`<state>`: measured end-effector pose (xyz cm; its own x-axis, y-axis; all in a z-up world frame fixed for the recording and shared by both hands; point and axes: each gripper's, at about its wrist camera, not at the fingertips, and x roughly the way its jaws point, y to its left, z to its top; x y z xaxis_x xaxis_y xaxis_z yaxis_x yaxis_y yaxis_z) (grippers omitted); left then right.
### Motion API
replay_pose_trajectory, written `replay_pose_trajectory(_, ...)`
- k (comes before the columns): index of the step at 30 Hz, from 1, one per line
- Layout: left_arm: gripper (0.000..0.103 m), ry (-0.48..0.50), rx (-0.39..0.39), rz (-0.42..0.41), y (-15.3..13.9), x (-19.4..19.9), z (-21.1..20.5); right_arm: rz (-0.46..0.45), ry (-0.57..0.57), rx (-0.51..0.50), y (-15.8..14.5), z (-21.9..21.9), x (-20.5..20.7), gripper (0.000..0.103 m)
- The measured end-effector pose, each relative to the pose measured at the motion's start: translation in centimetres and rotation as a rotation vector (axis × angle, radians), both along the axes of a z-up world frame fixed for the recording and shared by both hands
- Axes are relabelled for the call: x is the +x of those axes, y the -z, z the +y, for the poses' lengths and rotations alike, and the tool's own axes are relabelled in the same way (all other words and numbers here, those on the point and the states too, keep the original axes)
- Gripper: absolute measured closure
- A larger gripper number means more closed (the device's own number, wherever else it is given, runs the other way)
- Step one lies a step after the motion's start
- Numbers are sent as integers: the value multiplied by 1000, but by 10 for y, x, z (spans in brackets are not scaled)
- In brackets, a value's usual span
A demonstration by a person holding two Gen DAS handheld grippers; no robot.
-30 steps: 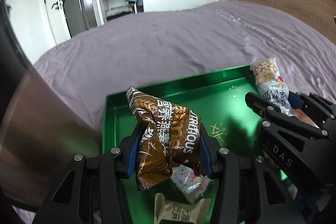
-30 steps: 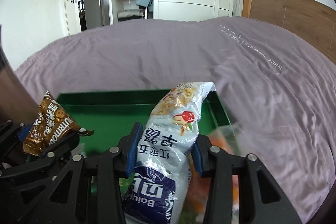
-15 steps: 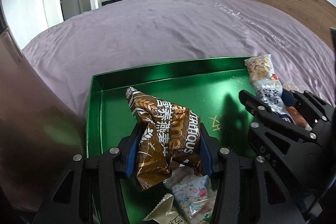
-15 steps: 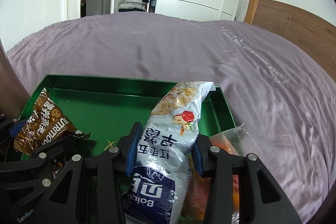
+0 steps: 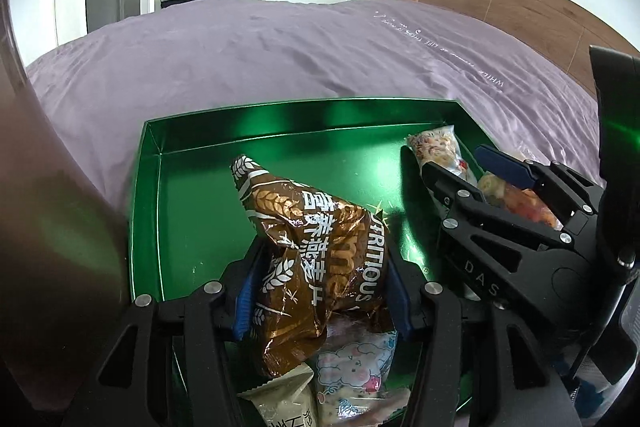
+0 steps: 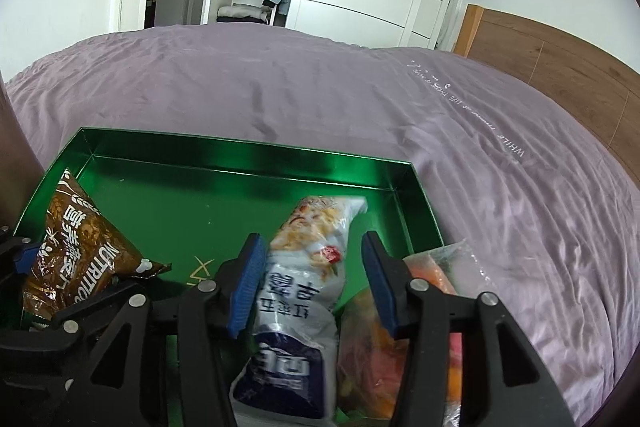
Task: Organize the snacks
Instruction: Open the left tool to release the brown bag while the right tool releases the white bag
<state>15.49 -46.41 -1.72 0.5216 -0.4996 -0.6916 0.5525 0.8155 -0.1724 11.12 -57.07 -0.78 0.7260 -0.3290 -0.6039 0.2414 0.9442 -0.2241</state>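
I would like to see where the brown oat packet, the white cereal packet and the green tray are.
brown oat packet (image 5: 316, 259), left wrist view, printed front.
white cereal packet (image 6: 308, 279), right wrist view, middle.
green tray (image 6: 240, 163), right wrist view, far wall.

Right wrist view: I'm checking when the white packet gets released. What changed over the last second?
The right hand-held gripper has opened: its pads now stand apart from the white snack packet, which lies in the green tray. Both grippers advanced over the tray. Unchanged: the left hand-held gripper stays clamped on the brown oat bag.
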Motion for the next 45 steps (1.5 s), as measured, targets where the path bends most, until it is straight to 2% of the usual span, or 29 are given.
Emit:
replay_pose_trajectory(4,55,4,-6,-6,-1,0,1,-19,6,-4,-1,0,-3,43)
replay_pose_trajectory(6,55,8,-13,-18,-1,-1,1,-34,8,-4,-3,0,-6,35)
replay_pose_trajectory(11,55,14,-25,-36,-3,-3,1,-58,17,-12,-6,0,-9,23)
replay_pose_trajectory(13,55,15,-27,-41,-3,-4,2,-70,21,-18,-9,1,-11,15)
replay_pose_trajectory(15,55,15,-30,-48,-5,-5,3,-84,30,-29,-12,2,-13,3)
replay_pose_trajectory(16,54,16,-32,-53,-5,-6,3,-90,32,-35,-13,3,-13,2)
replay_pose_trajectory(45,47,-3,-49,-173,-19,-21,10,-135,114,-94,-31,8,-28,0)
